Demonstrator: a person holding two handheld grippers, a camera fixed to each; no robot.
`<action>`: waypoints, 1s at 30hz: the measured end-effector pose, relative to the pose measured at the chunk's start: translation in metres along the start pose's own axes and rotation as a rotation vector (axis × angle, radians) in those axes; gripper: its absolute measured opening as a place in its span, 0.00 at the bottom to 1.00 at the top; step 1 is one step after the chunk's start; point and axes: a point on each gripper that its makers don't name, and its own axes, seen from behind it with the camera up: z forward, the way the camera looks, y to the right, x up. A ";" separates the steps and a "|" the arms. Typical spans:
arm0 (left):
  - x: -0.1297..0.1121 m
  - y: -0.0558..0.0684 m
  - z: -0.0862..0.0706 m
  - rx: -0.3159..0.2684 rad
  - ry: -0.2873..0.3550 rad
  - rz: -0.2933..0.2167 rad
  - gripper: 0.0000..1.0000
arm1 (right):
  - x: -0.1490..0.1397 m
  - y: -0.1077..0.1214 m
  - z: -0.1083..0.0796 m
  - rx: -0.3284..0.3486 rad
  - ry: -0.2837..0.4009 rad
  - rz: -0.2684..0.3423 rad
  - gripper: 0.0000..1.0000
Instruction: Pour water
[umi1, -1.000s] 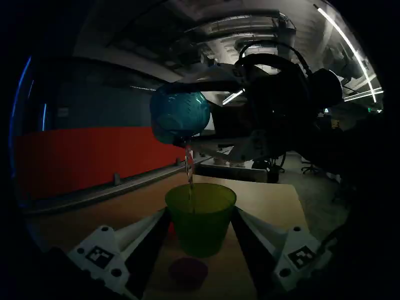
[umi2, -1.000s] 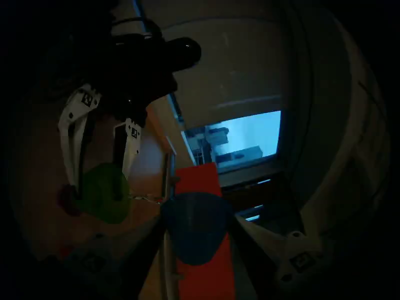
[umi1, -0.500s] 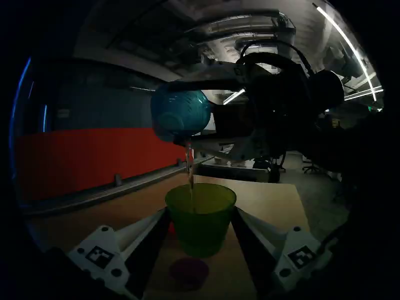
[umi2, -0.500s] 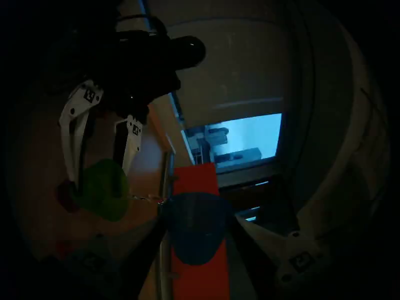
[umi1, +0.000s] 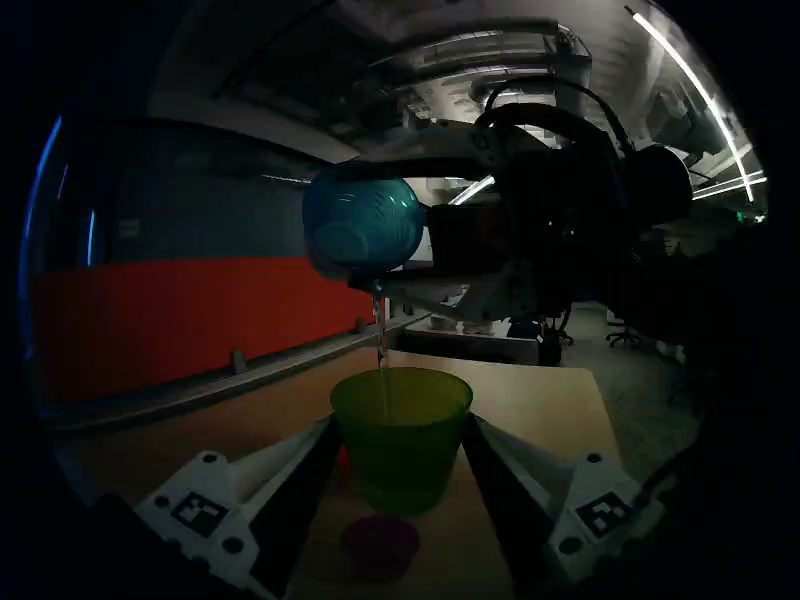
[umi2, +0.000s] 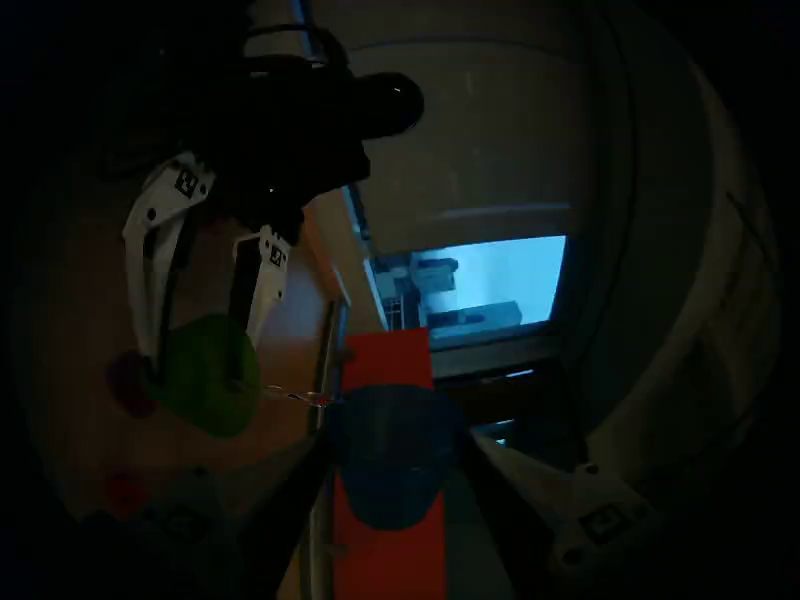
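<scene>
In the left gripper view my left gripper is shut on a green cup that stands upright just above the wooden table. Above it the right gripper holds a blue cup tipped on its side, and a thin stream of water falls from it into the green cup. In the right gripper view my right gripper is shut on the blue cup. The green cup sits to its left between the left gripper's white fingers, with the water stream running across to it.
A small purple round thing lies on the table below the green cup, and something red sits behind it. A red wall panel runs along the table's far side. A bright window shows beyond the blue cup.
The blue cup has tipped a little further and risen slightly, and the water stream has thinned. The green cup and left gripper have stayed put.
</scene>
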 end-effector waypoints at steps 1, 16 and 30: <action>0.000 0.000 0.000 0.001 0.000 0.001 0.84 | 0.000 0.000 0.000 0.000 0.000 -0.005 0.96; 0.000 -0.001 -0.001 0.009 -0.001 0.011 0.84 | 0.003 0.004 0.003 -0.006 -0.004 -0.066 0.96; 0.000 0.000 0.000 0.011 -0.005 0.017 0.84 | 0.004 0.006 0.003 -0.008 -0.010 -0.121 0.96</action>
